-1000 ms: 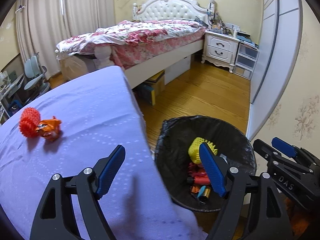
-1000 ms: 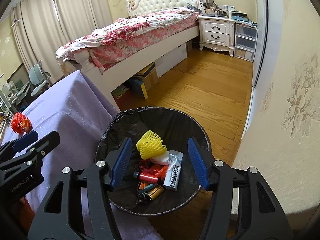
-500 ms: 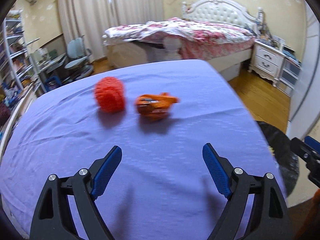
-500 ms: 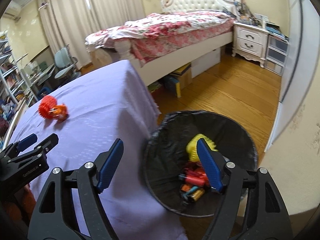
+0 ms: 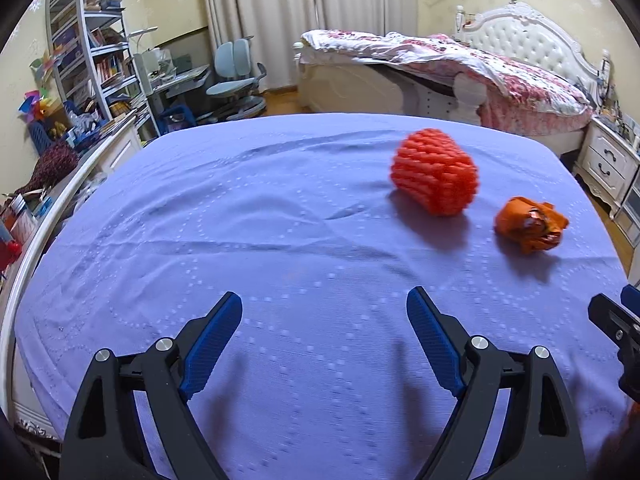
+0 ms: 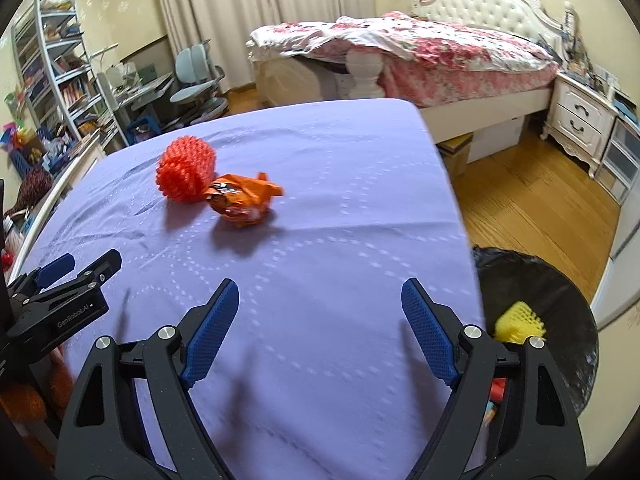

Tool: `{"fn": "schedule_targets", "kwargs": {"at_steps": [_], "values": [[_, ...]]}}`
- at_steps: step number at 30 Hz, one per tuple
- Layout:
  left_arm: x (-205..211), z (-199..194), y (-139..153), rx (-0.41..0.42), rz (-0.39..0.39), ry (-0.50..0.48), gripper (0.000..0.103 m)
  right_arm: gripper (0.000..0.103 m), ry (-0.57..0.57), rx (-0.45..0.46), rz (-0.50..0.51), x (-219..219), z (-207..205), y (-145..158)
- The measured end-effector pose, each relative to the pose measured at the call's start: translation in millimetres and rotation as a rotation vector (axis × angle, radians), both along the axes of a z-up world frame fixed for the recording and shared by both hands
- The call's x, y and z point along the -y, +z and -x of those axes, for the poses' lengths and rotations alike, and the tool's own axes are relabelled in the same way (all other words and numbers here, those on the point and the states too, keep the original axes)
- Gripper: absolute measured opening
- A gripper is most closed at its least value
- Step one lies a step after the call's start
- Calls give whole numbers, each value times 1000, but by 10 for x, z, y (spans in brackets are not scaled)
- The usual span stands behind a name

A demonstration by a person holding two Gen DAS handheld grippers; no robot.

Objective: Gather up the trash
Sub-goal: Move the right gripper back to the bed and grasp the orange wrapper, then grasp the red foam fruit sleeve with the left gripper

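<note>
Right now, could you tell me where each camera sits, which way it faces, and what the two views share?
Left wrist: on the left gripper, looking down across the purple table; its open fingers show, with the right gripper's tip at the right edge.
Right wrist: on the right gripper, facing the same table and the bin; the left gripper shows at left.
Shared: red foam net, orange wrapper, bed.

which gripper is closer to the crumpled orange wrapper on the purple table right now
Right, though narrowly. The right gripper points almost straight at the orange wrapper, jaws open and empty. The left gripper hovers farther left, with the wrapper off to its right beyond the red foam net.
</note>
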State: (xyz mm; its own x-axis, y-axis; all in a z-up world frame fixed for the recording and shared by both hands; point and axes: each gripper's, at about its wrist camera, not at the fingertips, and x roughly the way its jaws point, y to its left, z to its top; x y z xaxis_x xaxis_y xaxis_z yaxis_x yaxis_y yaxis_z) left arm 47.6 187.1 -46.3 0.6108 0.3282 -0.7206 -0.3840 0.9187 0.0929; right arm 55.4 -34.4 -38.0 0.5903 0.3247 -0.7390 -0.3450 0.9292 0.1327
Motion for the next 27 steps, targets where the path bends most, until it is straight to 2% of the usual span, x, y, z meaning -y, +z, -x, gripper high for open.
{"fn": "schedule_targets", "kwargs": {"at_steps": [5, 13, 15, 18, 22, 27], "values": [[-134, -8, -32, -15, 51, 11, 84, 82, 19, 0, 22, -373, -138, -19], [-237, -50, -39, -12, 77, 14, 84, 81, 24, 4, 47, -703, -331, -45], [-253, -66, -44, -14, 84, 14, 84, 78, 26, 3, 53, -750, -387, -53], [-245, -93, -41, -13, 85, 9, 84, 63, 46, -23, 54, -805, -483, -86], [-198, -145, -36, -8, 90, -15, 84, 53, 60, -21, 50, -775, -524, -67], [-66, -250, -25, 0, 92, -60, 84, 53, 25, -11, 61, -701, -569, -79]]}}
